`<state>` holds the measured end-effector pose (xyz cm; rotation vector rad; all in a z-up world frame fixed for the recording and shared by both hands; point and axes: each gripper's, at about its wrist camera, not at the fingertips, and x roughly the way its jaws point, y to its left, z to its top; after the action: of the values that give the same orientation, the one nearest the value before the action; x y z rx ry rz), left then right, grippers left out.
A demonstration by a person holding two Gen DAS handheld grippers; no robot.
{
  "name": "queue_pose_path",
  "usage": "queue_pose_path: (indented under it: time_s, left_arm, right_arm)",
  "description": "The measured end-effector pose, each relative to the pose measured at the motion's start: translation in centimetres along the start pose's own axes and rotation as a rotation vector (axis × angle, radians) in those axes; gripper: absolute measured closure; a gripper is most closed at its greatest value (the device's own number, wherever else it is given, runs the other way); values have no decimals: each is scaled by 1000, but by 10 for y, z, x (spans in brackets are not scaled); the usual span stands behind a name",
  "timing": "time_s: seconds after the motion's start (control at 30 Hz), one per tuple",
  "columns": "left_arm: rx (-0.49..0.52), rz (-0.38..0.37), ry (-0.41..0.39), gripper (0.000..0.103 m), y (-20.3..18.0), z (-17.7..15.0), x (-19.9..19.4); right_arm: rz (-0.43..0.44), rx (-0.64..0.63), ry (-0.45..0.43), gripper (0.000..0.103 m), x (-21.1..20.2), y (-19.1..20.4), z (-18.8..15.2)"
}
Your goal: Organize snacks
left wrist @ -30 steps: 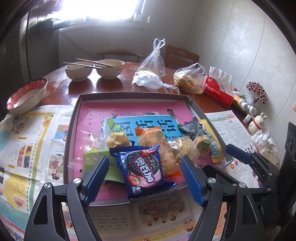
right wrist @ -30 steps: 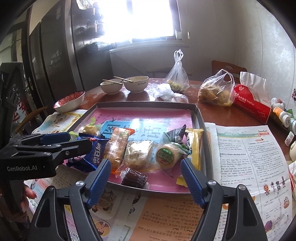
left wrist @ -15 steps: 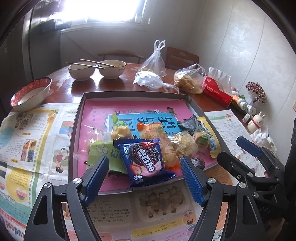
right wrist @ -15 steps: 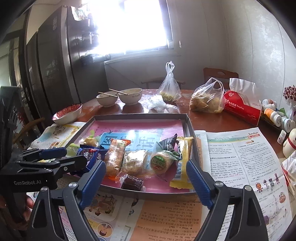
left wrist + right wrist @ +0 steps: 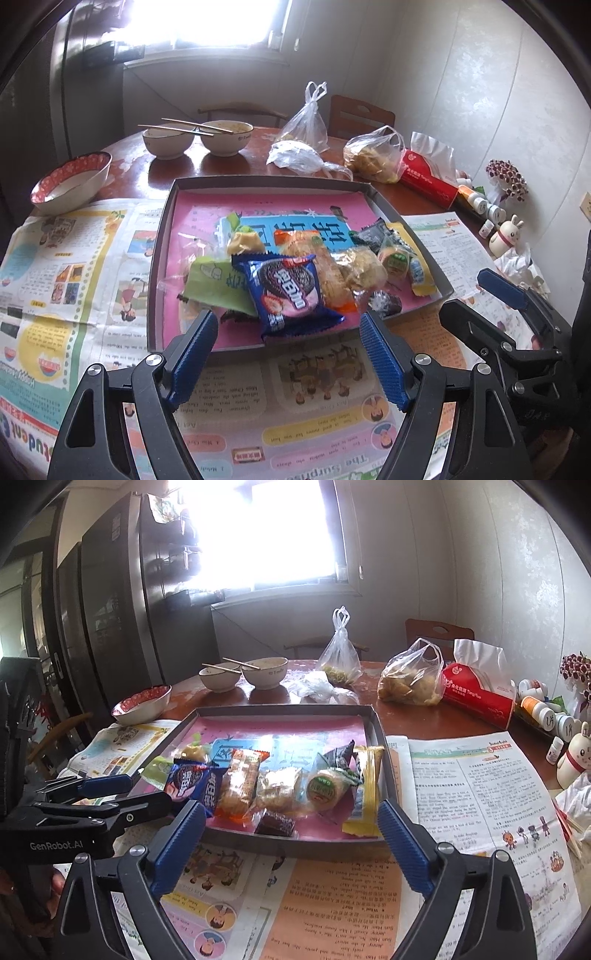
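Both tools drawn back from tray [image 5: 406, 218], right tool [image 5: 291, 834] opening, left tool [image 5: 288, 350] wide, both empty

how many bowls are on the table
3. The red-patterned bowl sits at the table's left edge beside the newspaper. Two white bowls stand side by side behind the tray: the left white bowl, with chopsticks across it, and the right white bowl. None looks hidden.

Both fisheye cams ride the hand-held grippers, angled down from the near edge of the newspaper-covered table, pretty close to the shallow grey pink-lined tray [image 5: 164, 236] [image 5: 376, 723] of snack packets, left cam left of centre, right cam further right, each catching the other gripper.
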<state>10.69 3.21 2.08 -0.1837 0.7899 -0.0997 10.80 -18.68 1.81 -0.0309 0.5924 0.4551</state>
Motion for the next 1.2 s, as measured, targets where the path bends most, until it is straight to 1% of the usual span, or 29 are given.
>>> queue_pose_path:
  time_s: [0.37,0.57,0.77,0.93,1.2]
  left_arm:
    - [1,0,7,23,0,-14,-10]
    - [-14,-14,38,23,-4,-33,-8]
    - [-6,-24,78,23,-10,-51,-3]
    - [-12,-22,81,23,-10,-55,-5]
    - [-17,-22,81,23,-7,-56,-6]
  right_arm:
    - [10,21,37,8,-10,-4,-15]
    - [0,11,49,8,-18,2,-23]
    - [-13,38,86,7,-17,-2,-35]
    - [-21,65,109,7,-14,-7,-42]
    - [-35,54,107,7,-15,-3,-44]
